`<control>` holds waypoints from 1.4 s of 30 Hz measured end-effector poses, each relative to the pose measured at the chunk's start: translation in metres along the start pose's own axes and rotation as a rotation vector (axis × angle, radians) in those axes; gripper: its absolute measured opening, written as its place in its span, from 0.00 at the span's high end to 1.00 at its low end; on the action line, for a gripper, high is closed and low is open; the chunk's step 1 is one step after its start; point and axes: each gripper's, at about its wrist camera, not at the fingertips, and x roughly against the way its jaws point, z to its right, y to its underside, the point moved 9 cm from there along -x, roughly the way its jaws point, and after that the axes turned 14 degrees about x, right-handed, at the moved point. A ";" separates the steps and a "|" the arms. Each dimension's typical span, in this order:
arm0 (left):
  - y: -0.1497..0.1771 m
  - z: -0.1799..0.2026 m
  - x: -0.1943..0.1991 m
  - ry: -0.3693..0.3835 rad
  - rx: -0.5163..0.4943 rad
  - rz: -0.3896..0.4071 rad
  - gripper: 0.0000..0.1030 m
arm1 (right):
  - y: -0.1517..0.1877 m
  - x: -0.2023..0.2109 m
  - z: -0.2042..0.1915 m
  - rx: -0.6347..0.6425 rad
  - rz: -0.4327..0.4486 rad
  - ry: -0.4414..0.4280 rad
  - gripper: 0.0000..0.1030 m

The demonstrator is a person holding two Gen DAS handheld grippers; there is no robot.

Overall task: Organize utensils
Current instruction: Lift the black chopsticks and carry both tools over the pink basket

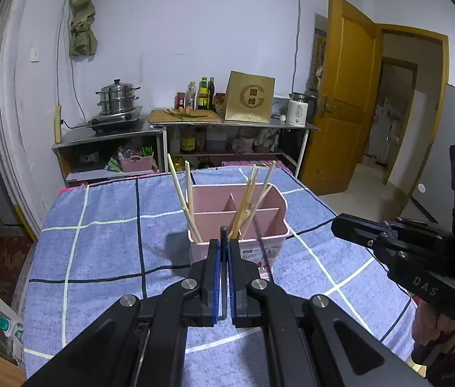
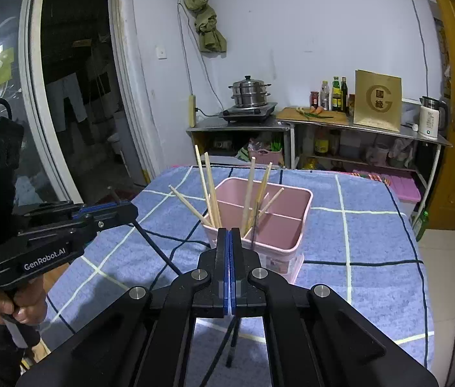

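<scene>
Several pale wooden chopsticks (image 1: 246, 200) leaning in pink divided caddy (image 1: 277, 222), left gripper (image 1: 224, 248) clamping black chopstick (image 1: 224, 233), right gripper (image 2: 229, 237) closed empty

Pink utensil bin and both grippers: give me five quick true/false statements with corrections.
1. The left gripper is shut on a thin black utensil. True.
2. The pink bin lies tipped on its side. False: it stands upright on the blue checked cloth.
3. Wooden chopsticks stand leaning inside the bin. True.
4. The right gripper is wide open. False: its pads meet with no gap and hold nothing.
5. The bin has no dividers. False: pink partitions split it into compartments.
</scene>
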 end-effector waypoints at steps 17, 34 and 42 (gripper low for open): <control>-0.005 -0.015 -0.008 0.011 0.038 0.005 0.96 | 0.053 -0.076 -0.016 -0.022 -0.157 -0.107 0.85; -0.014 -0.048 -0.007 0.017 0.076 0.020 0.96 | 0.053 -0.127 -0.033 0.030 -0.222 -0.154 0.64; -0.014 -0.049 -0.006 0.012 0.072 0.021 0.96 | 0.041 -0.147 -0.042 0.060 -0.248 -0.149 0.86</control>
